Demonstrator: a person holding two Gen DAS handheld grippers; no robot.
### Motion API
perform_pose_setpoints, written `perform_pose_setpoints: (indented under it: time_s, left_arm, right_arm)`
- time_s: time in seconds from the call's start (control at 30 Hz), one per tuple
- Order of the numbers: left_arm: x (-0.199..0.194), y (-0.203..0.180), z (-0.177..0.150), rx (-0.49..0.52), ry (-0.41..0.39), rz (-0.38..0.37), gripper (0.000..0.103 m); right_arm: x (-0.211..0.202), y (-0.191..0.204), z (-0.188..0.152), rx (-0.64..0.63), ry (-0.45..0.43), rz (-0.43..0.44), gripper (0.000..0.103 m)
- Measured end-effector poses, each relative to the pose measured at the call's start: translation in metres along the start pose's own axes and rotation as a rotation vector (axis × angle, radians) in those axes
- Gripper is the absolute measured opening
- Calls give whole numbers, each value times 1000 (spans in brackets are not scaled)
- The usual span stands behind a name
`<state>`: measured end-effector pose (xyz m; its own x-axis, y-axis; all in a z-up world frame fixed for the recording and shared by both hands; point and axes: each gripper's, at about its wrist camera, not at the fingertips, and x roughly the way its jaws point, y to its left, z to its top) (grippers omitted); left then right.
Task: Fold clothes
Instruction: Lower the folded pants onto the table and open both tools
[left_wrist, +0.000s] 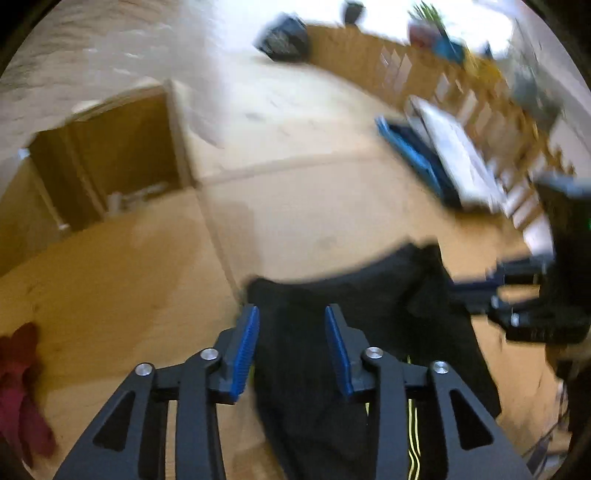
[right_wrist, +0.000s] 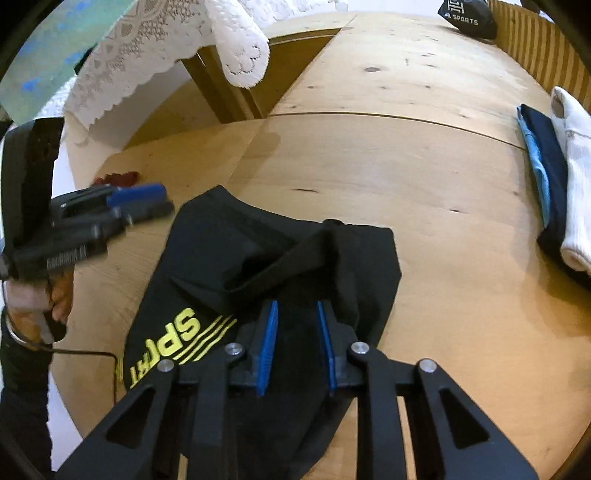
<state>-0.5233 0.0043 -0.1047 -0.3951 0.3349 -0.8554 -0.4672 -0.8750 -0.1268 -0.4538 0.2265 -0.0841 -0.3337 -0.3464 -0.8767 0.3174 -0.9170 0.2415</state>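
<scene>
A black garment with yellow "SPORT" lettering (right_wrist: 229, 266) lies crumpled on the wooden table (right_wrist: 406, 166). My right gripper (right_wrist: 295, 314) hovers over its near part, jaws open, blue pads (right_wrist: 267, 341) on either side of the cloth, nothing held. My left gripper (left_wrist: 291, 317) is open above the same black garment (left_wrist: 369, 295) at its edge, empty; the view is blurred. It also shows in the right wrist view (right_wrist: 147, 199), to the left of the garment. The right gripper shows in the left wrist view (left_wrist: 476, 291).
Folded clothes, dark blue (right_wrist: 550, 177) and white (right_wrist: 576, 166), are stacked at the table's right edge. A black "SPORTS" item (right_wrist: 467, 18) lies at the far side. A dark red cloth (right_wrist: 118, 179) lies at the left. A lace tablecloth (right_wrist: 166, 48) hangs beyond the table.
</scene>
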Motion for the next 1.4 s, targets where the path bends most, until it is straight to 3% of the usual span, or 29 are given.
perform_pose_setpoints:
  time_s: [0.07,0.23,0.27,0.37,0.43,0.47,0.57,0.63,0.7,0.73,0.77,0.87,0.97,1.1,1.23,1.33,1.4]
  left_arm:
    - [14,-8,2,46,29,57,47]
    - [34,-12,9,111,52,116,48]
    - [35,-13,11,117,44,123,45]
    - [31,-12,13,114,12,91,23]
    - [30,-12,12,145,-1,100,16]
    - [29,-12,11,160,-3,105,5]
    - [26,-6,10,149,-16,84,2]
    - [22,12,13,61,-32,86,3]
    - [19,31,16,-24,-44,111,6]
    - [16,37,16,-42,-50,129,6]
    - [10,38,15,-33,-69,137,12]
    - [-5,28,16,-5,-112,133,50]
    - [-15,16,15,8,-135,60,51]
    - [-6,-10,7,77,-80,-31,51]
    - [27,-15,-1,116,16,40,51]
    - [26,-5,-5,86,19,96,51]
    - [9,5,-12,39,4,43,53]
  right_arm:
    - [6,1,0,-9,19,-13,22]
    - [22,3,1,-27,58,-33,22]
    - [25,3,0,-32,65,-40,22]
    - [33,5,1,-40,81,-43,22]
    - [38,6,0,-41,86,-43,22]
    - [40,7,0,-42,88,-44,22]
    - [45,6,-1,-40,99,-43,22]
    - [48,4,-2,-28,107,-40,22]
    - [48,2,-2,-19,108,-34,23]
    - [48,2,-2,-18,109,-35,23]
    - [47,2,-2,-18,110,-36,23]
    - [43,2,0,-20,100,-38,23]
    - [33,5,2,-28,53,-50,23]
    - [27,12,11,-33,10,-27,23]
    - [46,3,17,-35,64,-152,23]
    - [43,-11,15,27,71,-180,23]
    - [24,-13,12,46,22,-163,24]
